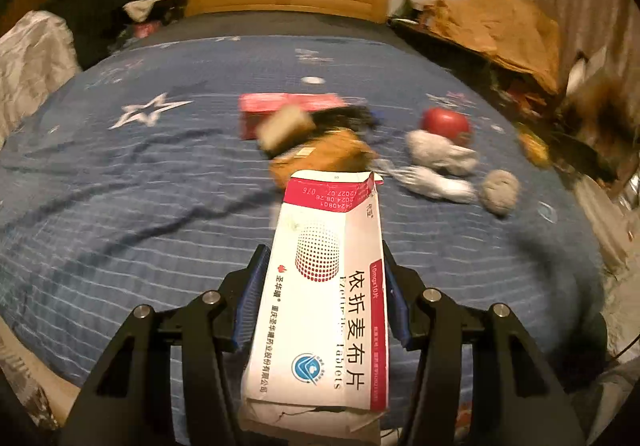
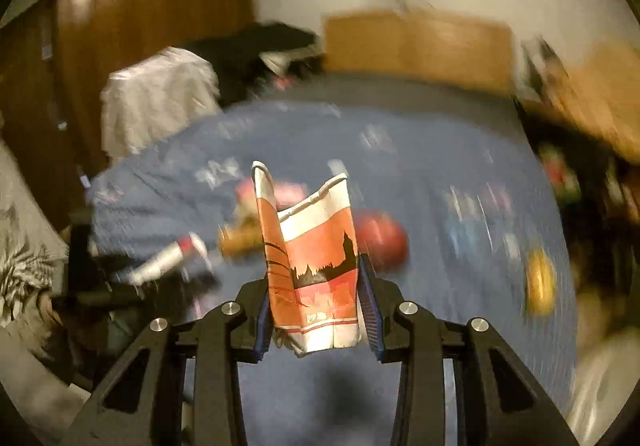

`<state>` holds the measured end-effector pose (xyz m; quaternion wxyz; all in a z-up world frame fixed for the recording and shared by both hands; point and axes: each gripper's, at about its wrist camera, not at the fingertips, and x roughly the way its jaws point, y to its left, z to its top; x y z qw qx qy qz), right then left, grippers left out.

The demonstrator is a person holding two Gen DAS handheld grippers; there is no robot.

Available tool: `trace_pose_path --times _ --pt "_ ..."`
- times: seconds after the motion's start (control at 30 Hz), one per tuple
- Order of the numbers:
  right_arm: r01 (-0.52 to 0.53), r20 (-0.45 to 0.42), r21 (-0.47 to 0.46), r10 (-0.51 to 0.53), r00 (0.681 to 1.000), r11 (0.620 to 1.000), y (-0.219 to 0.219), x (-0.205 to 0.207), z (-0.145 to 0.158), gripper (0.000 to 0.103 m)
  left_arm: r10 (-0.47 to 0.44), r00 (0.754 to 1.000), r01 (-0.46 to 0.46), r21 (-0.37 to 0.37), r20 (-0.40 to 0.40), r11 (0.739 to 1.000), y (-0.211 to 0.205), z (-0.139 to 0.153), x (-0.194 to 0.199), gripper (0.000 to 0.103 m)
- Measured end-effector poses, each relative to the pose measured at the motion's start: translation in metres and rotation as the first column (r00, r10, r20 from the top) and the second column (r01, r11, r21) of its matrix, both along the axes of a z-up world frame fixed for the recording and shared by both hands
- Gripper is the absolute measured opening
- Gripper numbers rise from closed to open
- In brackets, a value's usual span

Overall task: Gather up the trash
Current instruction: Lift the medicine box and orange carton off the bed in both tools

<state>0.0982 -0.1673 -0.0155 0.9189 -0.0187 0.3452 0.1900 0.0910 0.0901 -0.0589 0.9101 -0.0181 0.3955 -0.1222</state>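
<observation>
Left half of the blue bedspread (image 1: 120, 206) lay bare, red box (image 1: 288, 106), apple (image 1: 446, 124) and crumpled tissues (image 1: 440, 154) crowded the right, cluttered bags (image 1: 500, 26) lined the right edge.

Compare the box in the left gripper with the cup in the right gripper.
The medicine box is a flat white carton with red trim; the paper cup is orange and crushed. The box's far flap is torn open; the cup's rim is folded in. Both are clamped between gripper pads above the bed.

Left gripper (image 1: 326, 282) angled down, jaws clamped on a box (image 1: 324, 286). Right gripper (image 2: 316, 286) angled down, jaws clamped on a wrapper (image 2: 316, 266).
</observation>
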Motion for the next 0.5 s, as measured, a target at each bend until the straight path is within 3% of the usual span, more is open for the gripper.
trace_pose_path --times 0.17,0.3,0.4,0.5 --pt "0.198 -0.125 -0.002 -0.196 0.972 0.98 -0.029 -0.032 -0.066 0.039 -0.005 1.0 0.005 0.034 0.005 0.999 -0.038 -0.009 0.002 0.051" --pt "0.246 -0.169 0.022 -0.239 0.956 0.969 -0.027 -0.034 -0.11 0.041 0.019 1.0 -0.02 0.101 0.008 0.995 -0.059 -0.03 0.004 0.053" --pt "0.242 -0.185 0.051 -0.229 0.956 0.969 -0.021 -0.032 -0.127 0.052 0.033 0.999 -0.031 0.1 -0.024 0.995 -0.061 -0.048 0.006 0.06" --pt "0.229 -0.162 0.087 -0.213 0.964 0.97 -0.023 -0.039 -0.127 0.079 0.042 0.999 -0.042 0.072 -0.005 0.997 -0.057 -0.042 0.001 0.076"
